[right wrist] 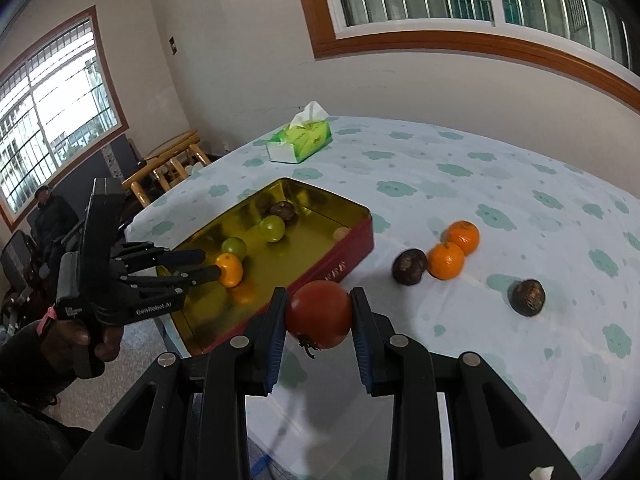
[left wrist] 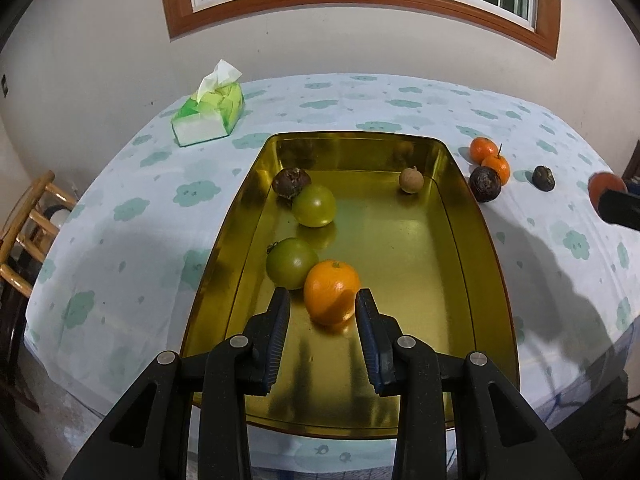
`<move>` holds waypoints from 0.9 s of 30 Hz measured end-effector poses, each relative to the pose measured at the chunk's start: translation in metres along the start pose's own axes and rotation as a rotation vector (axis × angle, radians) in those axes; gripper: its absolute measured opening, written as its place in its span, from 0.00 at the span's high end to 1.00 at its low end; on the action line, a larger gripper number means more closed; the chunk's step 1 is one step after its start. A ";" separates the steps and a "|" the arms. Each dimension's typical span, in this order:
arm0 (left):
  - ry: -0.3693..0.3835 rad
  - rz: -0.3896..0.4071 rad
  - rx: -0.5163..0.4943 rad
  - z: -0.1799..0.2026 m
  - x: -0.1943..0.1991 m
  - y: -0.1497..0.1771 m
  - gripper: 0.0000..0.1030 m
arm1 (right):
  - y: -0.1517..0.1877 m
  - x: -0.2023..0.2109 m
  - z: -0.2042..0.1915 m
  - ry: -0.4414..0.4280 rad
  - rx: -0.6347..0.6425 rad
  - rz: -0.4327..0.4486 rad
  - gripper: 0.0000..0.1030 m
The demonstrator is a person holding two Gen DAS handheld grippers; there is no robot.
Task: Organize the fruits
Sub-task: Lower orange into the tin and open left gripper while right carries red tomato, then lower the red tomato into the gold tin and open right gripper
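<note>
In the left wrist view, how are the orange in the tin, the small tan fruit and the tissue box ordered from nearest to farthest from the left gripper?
1. Orange, between the left gripper fingertips.
2. Small tan fruit, tin's far right corner.
3. Tissue box, far left, beyond the tin.

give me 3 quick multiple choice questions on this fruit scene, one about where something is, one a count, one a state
1. Where is the green tissue box?
A. in the tin
B. on the tablecloth beyond the tin
C. on the chair

2. How many fruits lie inside the gold rectangular tin?
A. three
B. five
C. seven

3. What is the right gripper doing?
A. holding a red tomato
B. open and empty
C. holding an orange

Answers: 1 B, it sits on the cloth past the tin's far left corner. 2 B, two green, one orange, one dark, one small tan. 3 A, both pads press the tomato's sides.
</note>
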State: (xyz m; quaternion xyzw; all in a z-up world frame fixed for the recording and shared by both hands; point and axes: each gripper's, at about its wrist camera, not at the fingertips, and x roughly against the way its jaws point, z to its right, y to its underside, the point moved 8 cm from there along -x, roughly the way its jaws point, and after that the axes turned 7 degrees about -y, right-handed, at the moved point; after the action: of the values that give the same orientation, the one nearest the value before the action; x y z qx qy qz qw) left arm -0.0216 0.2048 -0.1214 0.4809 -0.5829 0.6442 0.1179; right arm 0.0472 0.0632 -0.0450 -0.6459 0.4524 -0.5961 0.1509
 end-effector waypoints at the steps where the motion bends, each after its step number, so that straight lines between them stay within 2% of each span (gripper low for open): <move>1: -0.003 0.002 0.001 0.000 0.000 -0.001 0.65 | -0.002 -0.002 -0.002 -0.004 0.005 -0.001 0.73; 13: -0.041 0.022 0.022 -0.015 0.004 -0.002 0.65 | -0.023 -0.049 -0.021 -0.060 0.040 -0.043 0.73; 27: -0.071 0.028 0.033 -0.030 0.001 0.001 0.65 | -0.033 -0.104 -0.025 -0.076 0.059 -0.122 0.73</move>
State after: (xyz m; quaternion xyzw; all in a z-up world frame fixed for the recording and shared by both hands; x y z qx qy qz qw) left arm -0.0373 0.2304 -0.1174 0.4972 -0.5825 0.6380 0.0803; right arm 0.0499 0.1690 -0.0808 -0.6898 0.3883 -0.5923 0.1505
